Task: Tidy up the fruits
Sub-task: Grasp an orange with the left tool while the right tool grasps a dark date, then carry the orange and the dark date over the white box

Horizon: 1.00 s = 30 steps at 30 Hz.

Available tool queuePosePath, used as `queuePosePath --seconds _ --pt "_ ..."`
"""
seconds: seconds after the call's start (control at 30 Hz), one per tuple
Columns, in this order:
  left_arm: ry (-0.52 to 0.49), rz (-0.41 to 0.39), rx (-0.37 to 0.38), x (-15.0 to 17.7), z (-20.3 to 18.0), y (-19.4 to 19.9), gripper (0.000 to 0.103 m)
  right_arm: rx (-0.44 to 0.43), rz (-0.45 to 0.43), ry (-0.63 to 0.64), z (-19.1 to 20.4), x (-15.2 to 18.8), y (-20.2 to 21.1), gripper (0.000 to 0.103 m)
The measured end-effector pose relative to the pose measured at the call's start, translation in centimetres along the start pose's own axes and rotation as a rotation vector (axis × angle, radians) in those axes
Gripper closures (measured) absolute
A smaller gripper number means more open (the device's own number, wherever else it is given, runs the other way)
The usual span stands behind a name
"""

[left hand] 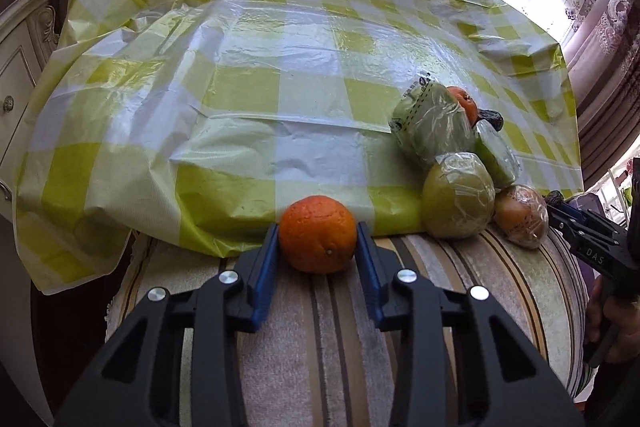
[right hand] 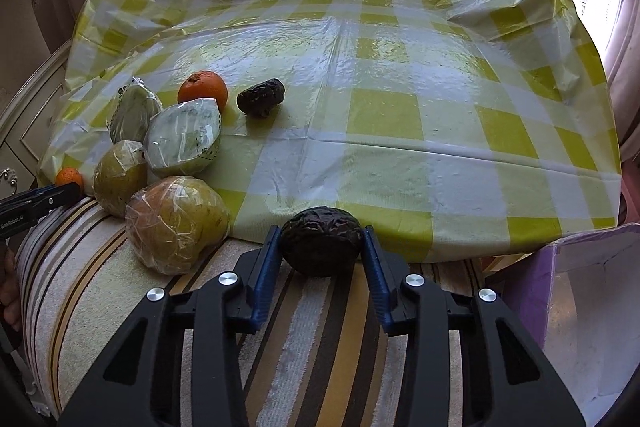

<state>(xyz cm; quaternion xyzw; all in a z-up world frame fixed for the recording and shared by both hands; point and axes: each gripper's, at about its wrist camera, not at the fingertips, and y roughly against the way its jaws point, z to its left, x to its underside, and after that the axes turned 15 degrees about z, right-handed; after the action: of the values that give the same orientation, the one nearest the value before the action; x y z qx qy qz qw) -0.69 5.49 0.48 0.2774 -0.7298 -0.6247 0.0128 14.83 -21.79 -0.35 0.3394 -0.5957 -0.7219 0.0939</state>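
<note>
A pick-up is being made by both hands at once. In the left wrist view, the orange is being grasped by the left gripper, its blue pads pressed against the fruit's two sides; the orange is resting on the striped cloth at the near edge of the desk, just short of the checked sheet. A heap of wrapped fruit is lying at about two o'clock from it, near but apart.

In the right wrist view, the dark wrinkled fruit is being grasped by the right gripper in the same way, on the same striped cloth. The heap is seen at ten o'clock, a second orange and a second dark fruit at eleven. A purple box is standing at three o'clock, just beside the desk.

Grasping seems complete; lifting is judged to be next. Both fruits should be raised straight up, clear of the cloth, then carried to their places, perhaps beside their like or into the box, though the destination cannot be told.
</note>
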Motion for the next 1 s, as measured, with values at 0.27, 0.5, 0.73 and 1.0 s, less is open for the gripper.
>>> queuePosePath --seconds 0.27,0.5,0.73,1.0 --pt "0.003 -0.031 0.022 0.6 -0.1 0.8 0.067 -0.012 -0.033 -0.016 -0.3 0.4 0.9 0.064" --pt "-0.026 -0.083 0.04 1.1 -1.5 1.7 0.067 -0.029 -0.058 -0.039 -0.9 1.0 1.8 0.064" --pt "-0.071 -0.117 0.051 1.3 -3.7 2.6 0.067 -0.053 -0.078 -0.062 -1.7 2.0 2.9 0.064" --pt "-0.143 -0.139 0.073 1.3 -7.0 3.4 0.067 -0.072 -0.101 -0.085 -3.1 3.2 4.3 0.064"
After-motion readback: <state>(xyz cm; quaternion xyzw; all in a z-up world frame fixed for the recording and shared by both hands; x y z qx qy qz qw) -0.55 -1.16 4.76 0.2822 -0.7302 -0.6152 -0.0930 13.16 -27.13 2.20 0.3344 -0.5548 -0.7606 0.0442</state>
